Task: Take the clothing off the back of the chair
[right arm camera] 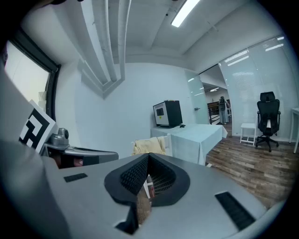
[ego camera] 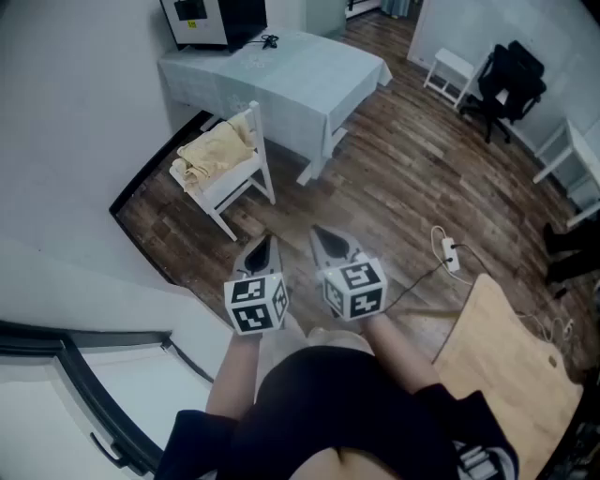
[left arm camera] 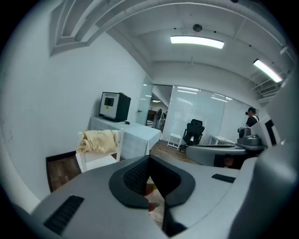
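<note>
A pale yellow garment (ego camera: 217,153) lies bunched over the back and seat of a white chair (ego camera: 246,184) beside a table. It also shows in the left gripper view as the garment (left arm camera: 98,141) and in the right gripper view as the garment (right arm camera: 149,145). My left gripper (ego camera: 265,246) and right gripper (ego camera: 323,236) hover side by side over the wooden floor, well short of the chair. Both are shut with nothing between their jaws. Each points slightly downward toward the chair.
A table with a pale cloth (ego camera: 281,75) stands behind the chair, bearing a black box-shaped machine (ego camera: 214,19). A black office chair (ego camera: 511,80) and white stool (ego camera: 450,73) stand far right. A wooden board (ego camera: 511,366) and a white power cable (ego camera: 448,251) lie on the floor at right.
</note>
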Tool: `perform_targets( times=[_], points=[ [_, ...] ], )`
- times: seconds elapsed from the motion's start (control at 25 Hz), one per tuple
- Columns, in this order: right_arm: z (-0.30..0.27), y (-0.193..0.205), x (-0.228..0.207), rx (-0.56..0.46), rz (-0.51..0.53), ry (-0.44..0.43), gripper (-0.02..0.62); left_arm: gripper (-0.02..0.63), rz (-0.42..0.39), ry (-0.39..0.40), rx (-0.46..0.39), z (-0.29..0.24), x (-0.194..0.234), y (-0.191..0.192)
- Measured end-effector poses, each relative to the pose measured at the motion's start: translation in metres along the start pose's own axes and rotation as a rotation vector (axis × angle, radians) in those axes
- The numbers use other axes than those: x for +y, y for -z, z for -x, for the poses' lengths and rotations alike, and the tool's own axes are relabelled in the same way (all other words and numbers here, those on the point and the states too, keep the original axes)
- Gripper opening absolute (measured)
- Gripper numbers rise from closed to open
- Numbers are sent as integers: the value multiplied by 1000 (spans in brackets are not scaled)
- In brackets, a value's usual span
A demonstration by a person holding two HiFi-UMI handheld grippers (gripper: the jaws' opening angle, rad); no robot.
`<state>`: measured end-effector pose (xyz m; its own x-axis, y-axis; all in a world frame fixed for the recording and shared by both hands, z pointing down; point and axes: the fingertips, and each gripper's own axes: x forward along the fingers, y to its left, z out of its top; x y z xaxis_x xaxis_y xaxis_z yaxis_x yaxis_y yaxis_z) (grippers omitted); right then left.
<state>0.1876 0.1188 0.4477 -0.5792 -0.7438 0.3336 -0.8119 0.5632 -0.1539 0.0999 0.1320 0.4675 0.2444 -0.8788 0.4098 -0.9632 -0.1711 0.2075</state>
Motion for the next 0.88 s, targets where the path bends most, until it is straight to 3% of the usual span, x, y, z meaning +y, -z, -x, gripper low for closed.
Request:
perform_targets(
  times=[0.4,0.56,0.88],
  points=[
    [-8,-5,-4,4,20,-1,11,-5,-2,4,-11,-10,1,-7],
    [-9,-6,-4,3,-17,2,11,-5,28,0,-1,-11,3,-5],
    [-21,-20,-13,-22,-61,21,11,-5,12,0,-9,-24,11,-18]
  ],
)
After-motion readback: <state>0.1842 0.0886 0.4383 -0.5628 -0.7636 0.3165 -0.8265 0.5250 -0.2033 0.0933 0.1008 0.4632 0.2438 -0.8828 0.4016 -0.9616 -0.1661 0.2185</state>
